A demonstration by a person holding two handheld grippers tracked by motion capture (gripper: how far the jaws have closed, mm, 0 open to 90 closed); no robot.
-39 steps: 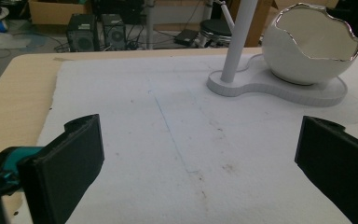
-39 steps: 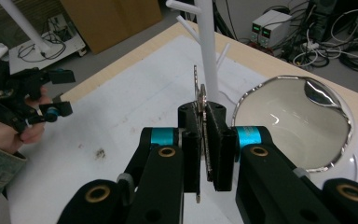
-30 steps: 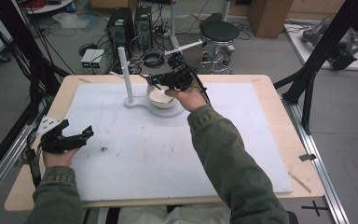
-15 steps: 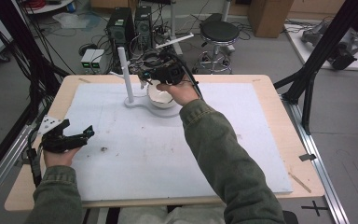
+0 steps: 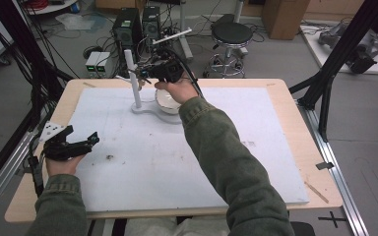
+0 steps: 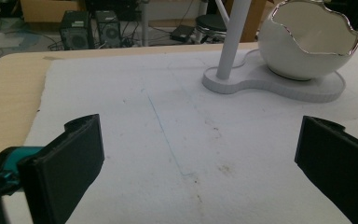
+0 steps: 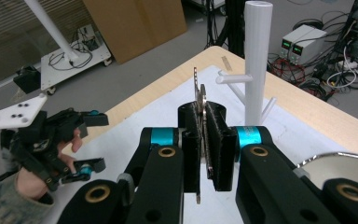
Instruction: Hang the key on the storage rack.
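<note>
A white jewellery stand has a flat base (image 5: pixel 145 109), an upright post (image 5: pixel 132 78) with short side pegs (image 7: pixel 230 78) and a white bowl (image 5: pixel 166 102) with a wavy silver rim. My right gripper (image 5: pixel 142 73) hovers beside the post at peg height, above the bowl's left edge. It is shut (image 7: pixel 204 112) on a thin metal piece (image 7: pixel 197 88) that stands edge-on between the jaws; I cannot tell its shape. My left gripper (image 5: pixel 86 142) rests low at the table's left side, open (image 6: pixel 200 135) with nothing between its jaws. It faces the post (image 6: pixel 230 42) and bowl (image 6: pixel 307 46).
A white foam sheet (image 5: pixel 128 162) covers most of the wooden table (image 5: pixel 295 108). Beyond the far edge stand computer towers (image 5: pixel 128 29), a round stool (image 5: pixel 231 34) and tangled cables. Black frame poles (image 5: pixel 325 93) rise at both sides.
My right gripper has moved left and up from above the bowl to beside the post, still holding the metal piece. My left gripper has stayed put.
</note>
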